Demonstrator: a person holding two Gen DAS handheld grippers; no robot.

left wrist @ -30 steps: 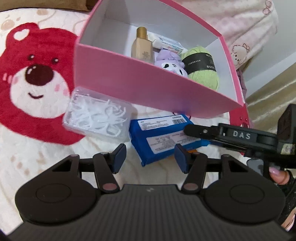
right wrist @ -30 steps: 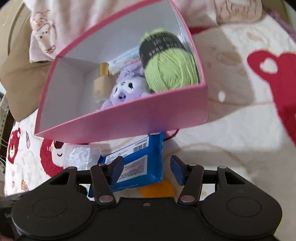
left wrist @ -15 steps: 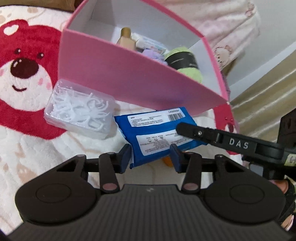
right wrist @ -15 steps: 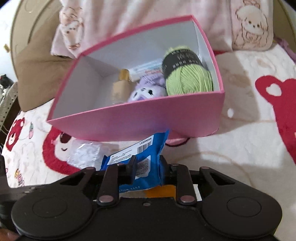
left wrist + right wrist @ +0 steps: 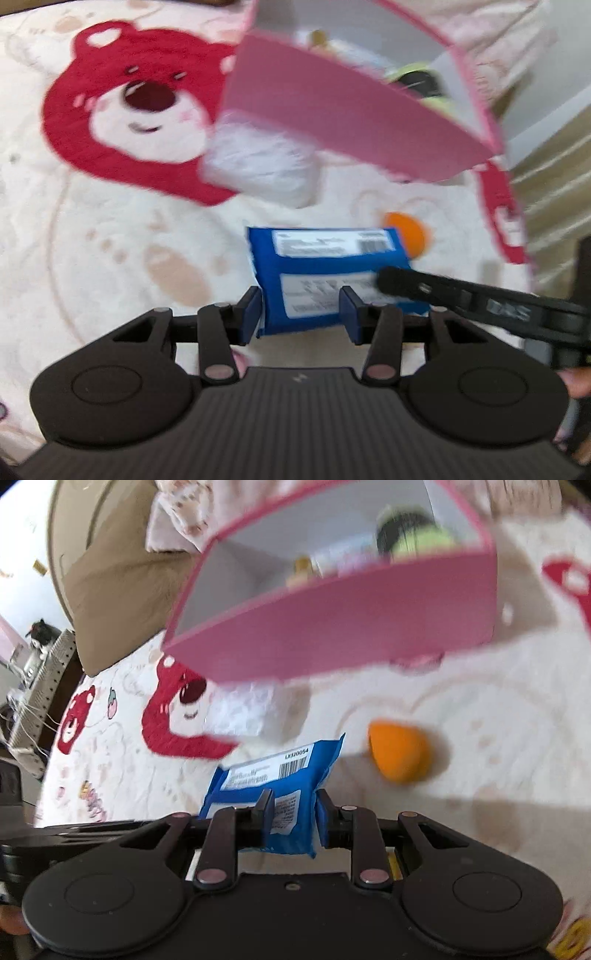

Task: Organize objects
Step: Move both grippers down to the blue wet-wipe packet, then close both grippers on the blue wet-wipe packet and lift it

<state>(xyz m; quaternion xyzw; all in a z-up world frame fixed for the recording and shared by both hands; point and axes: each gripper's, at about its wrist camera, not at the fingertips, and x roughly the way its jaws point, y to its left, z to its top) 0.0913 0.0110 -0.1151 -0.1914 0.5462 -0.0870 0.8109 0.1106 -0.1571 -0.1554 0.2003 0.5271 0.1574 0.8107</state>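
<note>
A blue packet with white labels is held off the blanket, pinched by both grippers. My left gripper is shut on its near end. My right gripper is shut on the same blue packet; its fingers reach in from the right in the left wrist view. The pink box stands beyond, with green yarn, a bottle and other items inside. An orange sponge and a clear box of floss picks lie on the blanket.
The surface is a soft cream blanket with a red bear print. A brown cushion and pink patterned fabric lie behind the box. A shelf with clutter stands at the far left.
Both grippers have lifted the blue packet up and back from the box, uncovering the orange sponge beneath it. The views are blurred by the motion.
</note>
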